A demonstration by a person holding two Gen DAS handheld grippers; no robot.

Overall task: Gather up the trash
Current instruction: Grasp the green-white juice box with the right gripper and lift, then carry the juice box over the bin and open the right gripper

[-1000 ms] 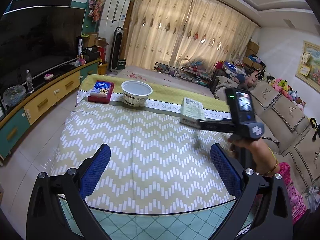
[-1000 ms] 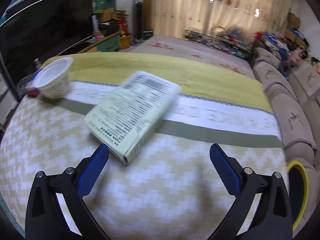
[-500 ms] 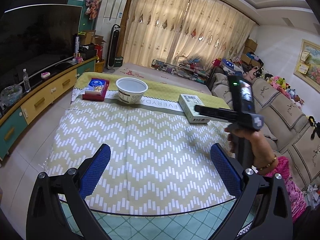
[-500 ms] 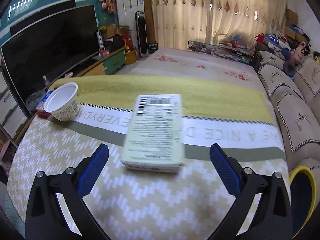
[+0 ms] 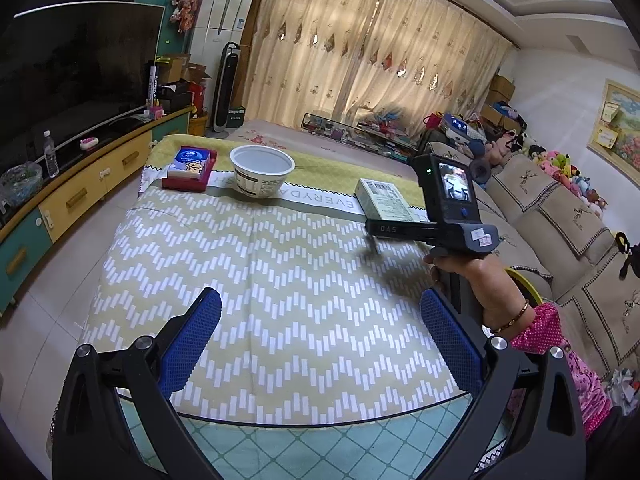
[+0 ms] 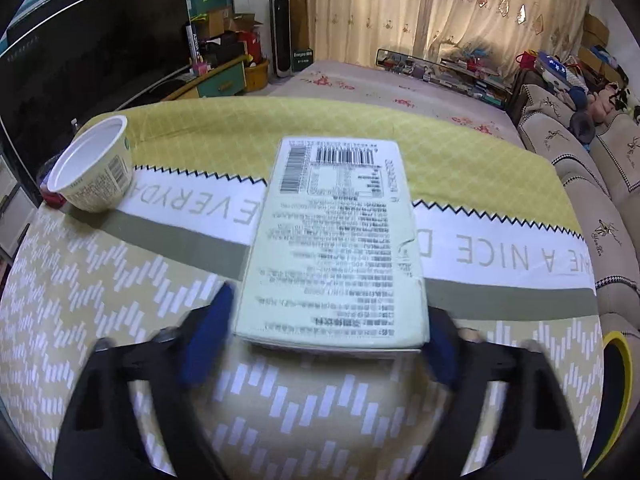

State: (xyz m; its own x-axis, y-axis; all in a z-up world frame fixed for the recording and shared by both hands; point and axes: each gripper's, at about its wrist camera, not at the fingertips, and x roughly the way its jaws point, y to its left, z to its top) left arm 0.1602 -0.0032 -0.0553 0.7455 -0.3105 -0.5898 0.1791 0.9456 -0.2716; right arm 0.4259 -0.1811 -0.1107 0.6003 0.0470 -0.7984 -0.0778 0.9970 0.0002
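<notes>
The right tool (image 6: 328, 344) sits low over the counter (image 6: 120, 320) with its blue pads (image 6: 206, 336) on either side of the near end of a pale green carton (image 6: 336, 240). The pads are motion-blurred; they stand right at the carton's side edges, but whether they are pressing it or just short of it I cannot tell. The carton lies flat, printed back and barcodes facing up, its long side running away from the tool across the white lettered band of the tablecloth (image 6: 500, 248). In the left wrist view the same carton (image 5: 382, 198) lies toward the far right of the counter (image 5: 280, 280), with the right tool's black body (image 5: 436, 232) reaching toward it, held by the person's right hand (image 5: 468, 276).

The left tool (image 5: 320, 336) hovers at the near edge of the counter with its pads (image 5: 192, 344) spread wide, gripping nothing.

Farther out, a white paper bowl (image 5: 262, 170) stands upright on the far left part of the cloth, well apart from the carton; the right wrist view shows it too (image 6: 94, 168). Just beside it on the left lies a tissue pack in a red tray (image 5: 190, 166). A yellow-rimmed bin (image 6: 616, 392) shows at the counter's right edge, next to a beige sofa (image 5: 560, 216). A long television cabinet (image 5: 80, 184) runs along the left wall.
</notes>
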